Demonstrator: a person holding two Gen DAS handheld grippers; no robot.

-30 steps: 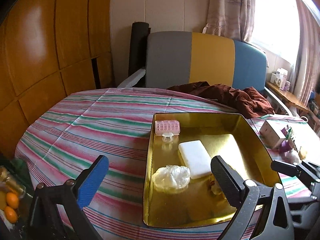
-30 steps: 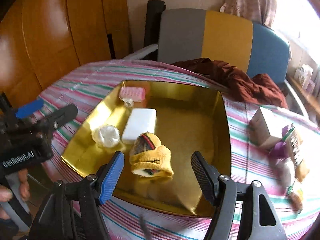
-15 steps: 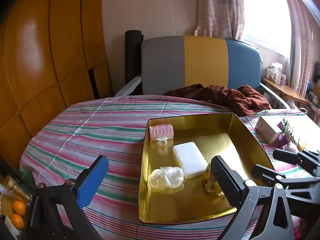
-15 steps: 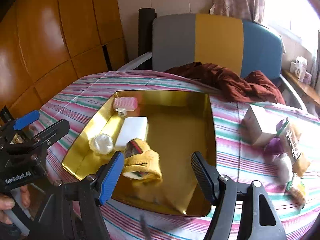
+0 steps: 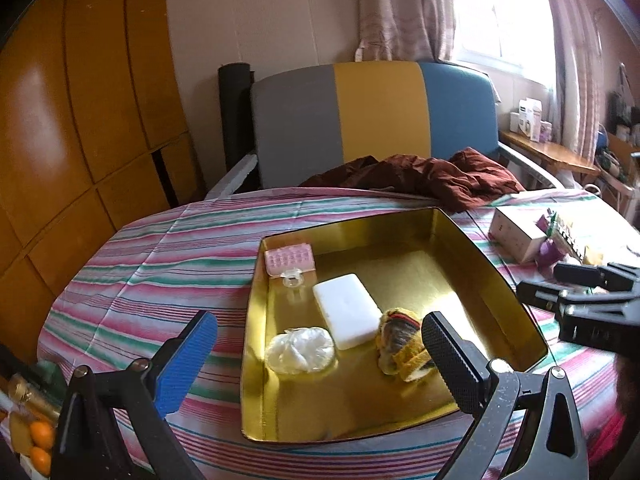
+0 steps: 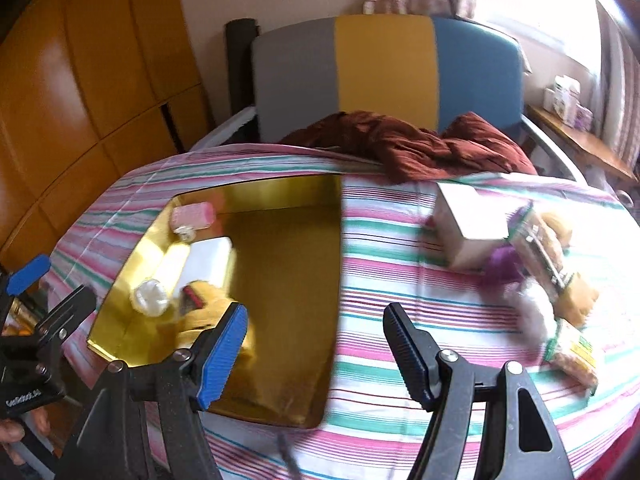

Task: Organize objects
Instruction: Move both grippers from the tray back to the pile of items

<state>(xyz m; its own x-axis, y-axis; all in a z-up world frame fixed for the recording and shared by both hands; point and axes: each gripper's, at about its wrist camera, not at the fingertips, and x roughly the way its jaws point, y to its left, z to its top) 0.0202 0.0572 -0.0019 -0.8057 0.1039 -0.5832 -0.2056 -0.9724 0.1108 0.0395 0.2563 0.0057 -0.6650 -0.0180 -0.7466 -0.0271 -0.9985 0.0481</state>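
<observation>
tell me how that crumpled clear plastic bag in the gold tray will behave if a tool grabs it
The clear plastic bag looks thin and crumpled, so it is probably floppy and will squash flat between the fingers. It likely weighs very little. On the glossy gold tray it may slide rather than lift if only nudged.

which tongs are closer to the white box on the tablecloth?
Right. The right tongs hang open over the cloth just beside the white box; the left tongs hang open across the gold tray from it.
</observation>
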